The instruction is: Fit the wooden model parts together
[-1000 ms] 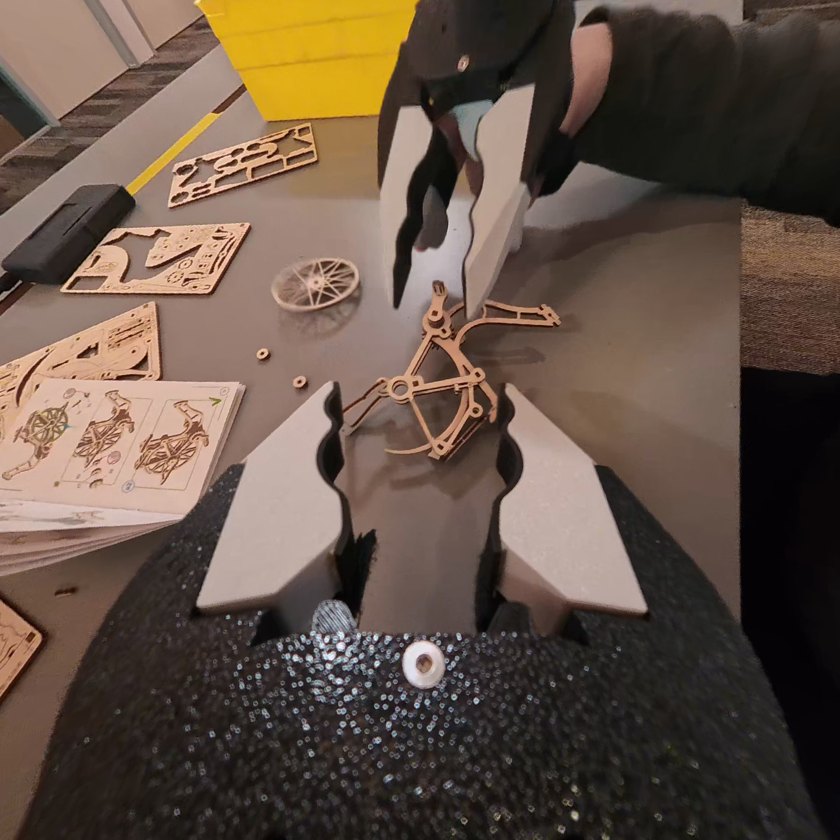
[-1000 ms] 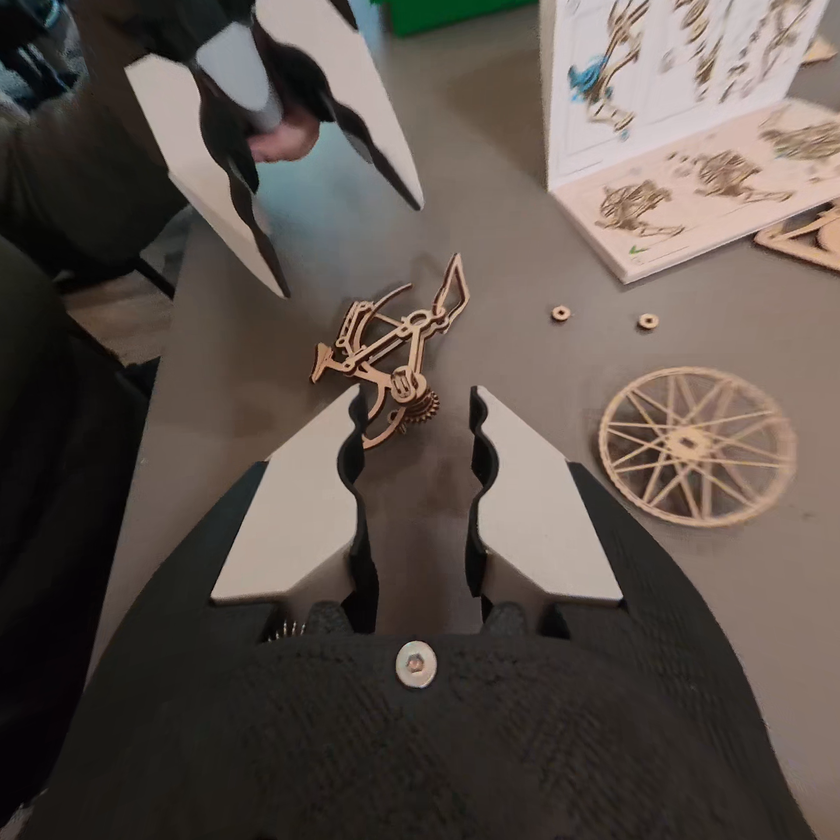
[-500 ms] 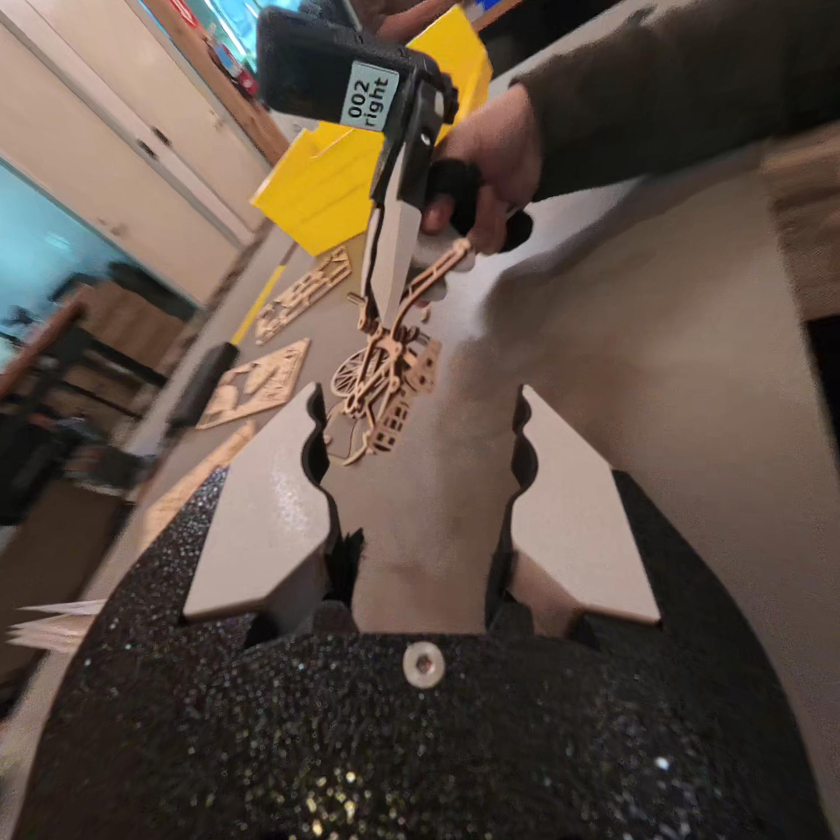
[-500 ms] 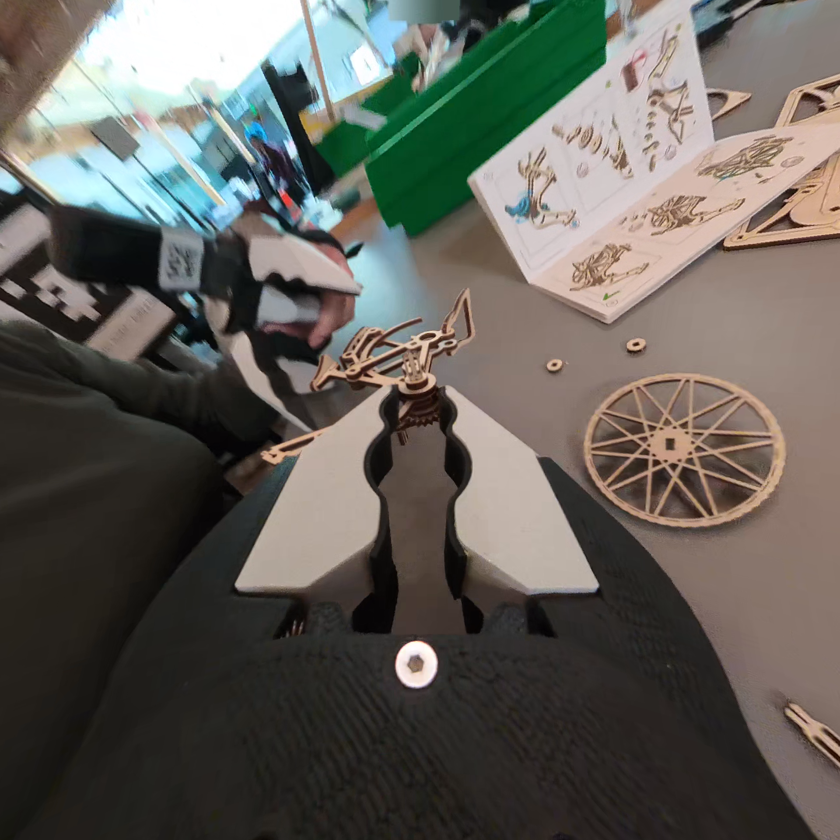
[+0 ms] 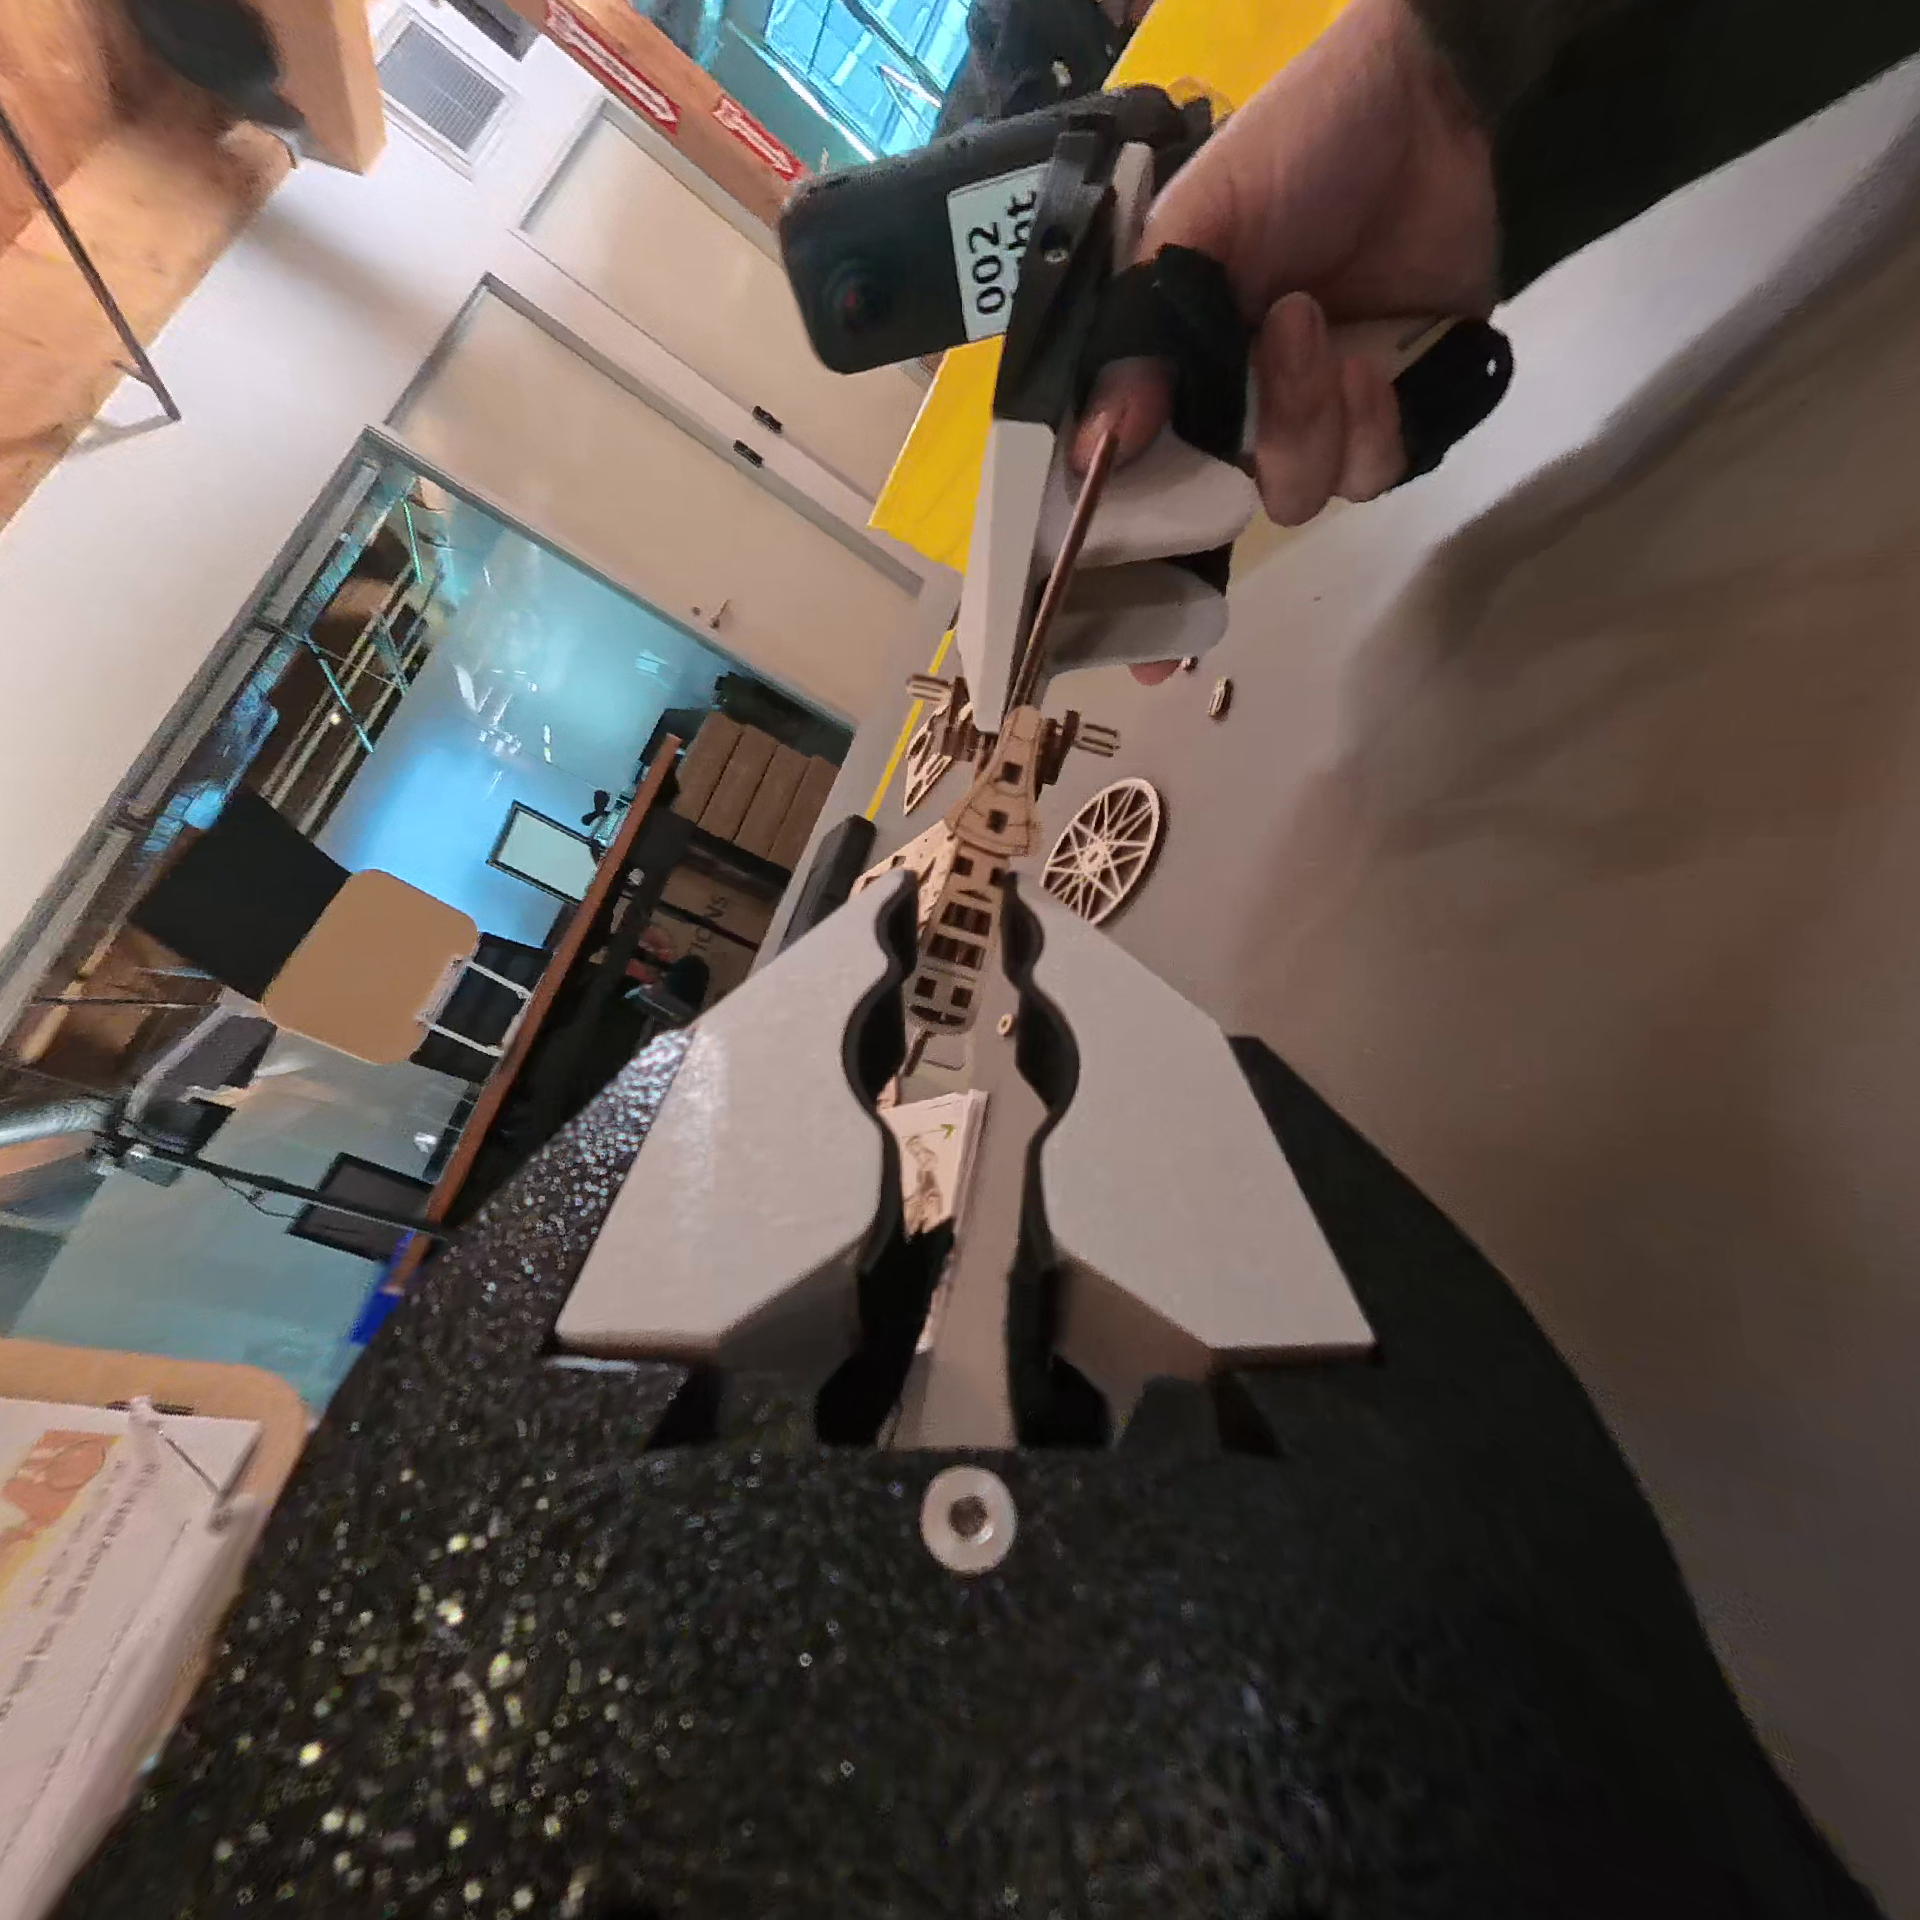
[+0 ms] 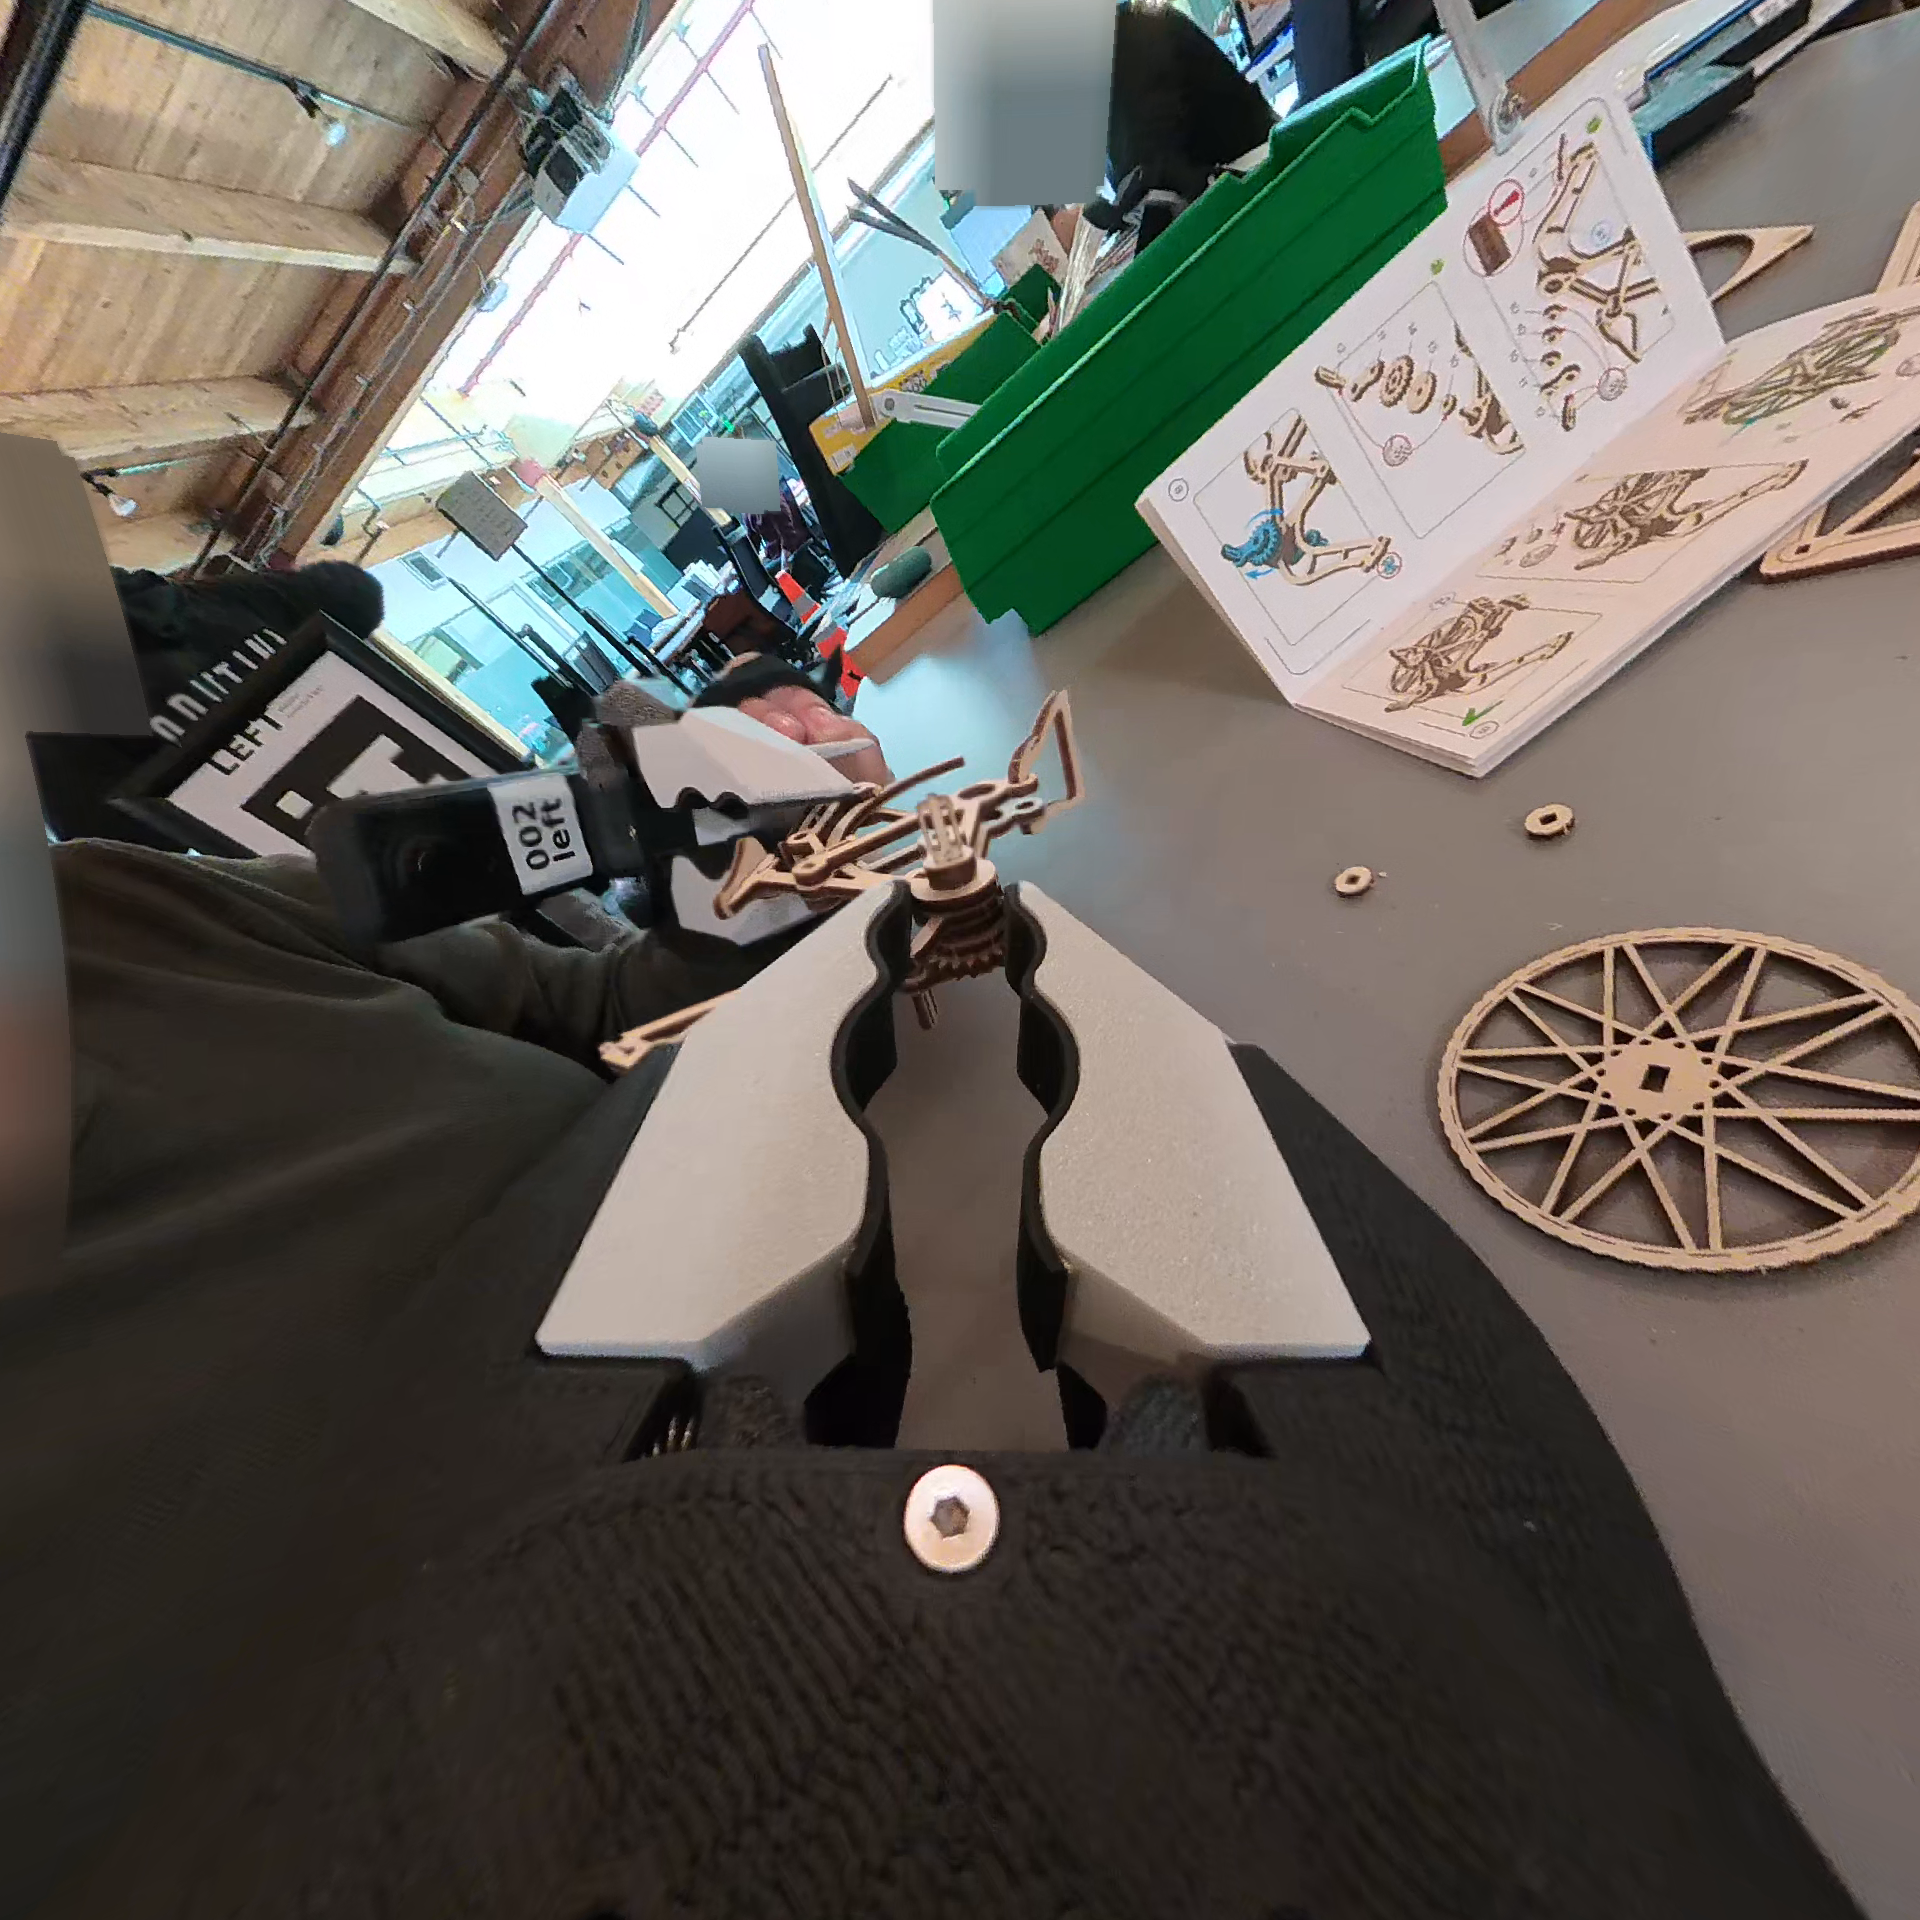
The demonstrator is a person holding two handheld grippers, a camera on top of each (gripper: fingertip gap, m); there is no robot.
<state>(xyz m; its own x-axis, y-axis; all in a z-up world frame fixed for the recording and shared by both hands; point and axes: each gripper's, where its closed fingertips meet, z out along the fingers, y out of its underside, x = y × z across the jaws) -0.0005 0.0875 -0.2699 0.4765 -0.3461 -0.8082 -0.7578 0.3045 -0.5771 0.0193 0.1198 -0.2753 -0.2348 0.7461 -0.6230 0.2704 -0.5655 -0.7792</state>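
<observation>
A partly built wooden frame model (image 6: 883,831) is held in the air between both grippers, above the grey table (image 6: 1247,790). My right gripper (image 6: 956,914) is shut on its stacked gear hub, with both pads pressed on the gears. My left gripper (image 5: 958,904) is shut on the frame's slotted, ladder-like end (image 5: 1003,810). The right wrist view shows the left gripper (image 6: 821,831) clamped on the frame's far side. The left wrist view shows the right gripper (image 5: 987,707) pinching the hub from above. A spoked wooden wheel (image 6: 1683,1101) lies flat on the table to the right.
Two small wooden washers (image 6: 1354,881) (image 6: 1548,821) lie near the wheel. An open instruction booklet (image 6: 1455,468) stands behind them, with cut-out part sheets (image 6: 1860,520) beside it. Green bins (image 6: 1195,343) line the table's far edge, and a yellow bin (image 5: 935,447) stands at the other end.
The frame lay on the table with both grippers open. The right gripper closed on its hub and lifted it, then the left gripper closed on the other end. Both views have tilted.
</observation>
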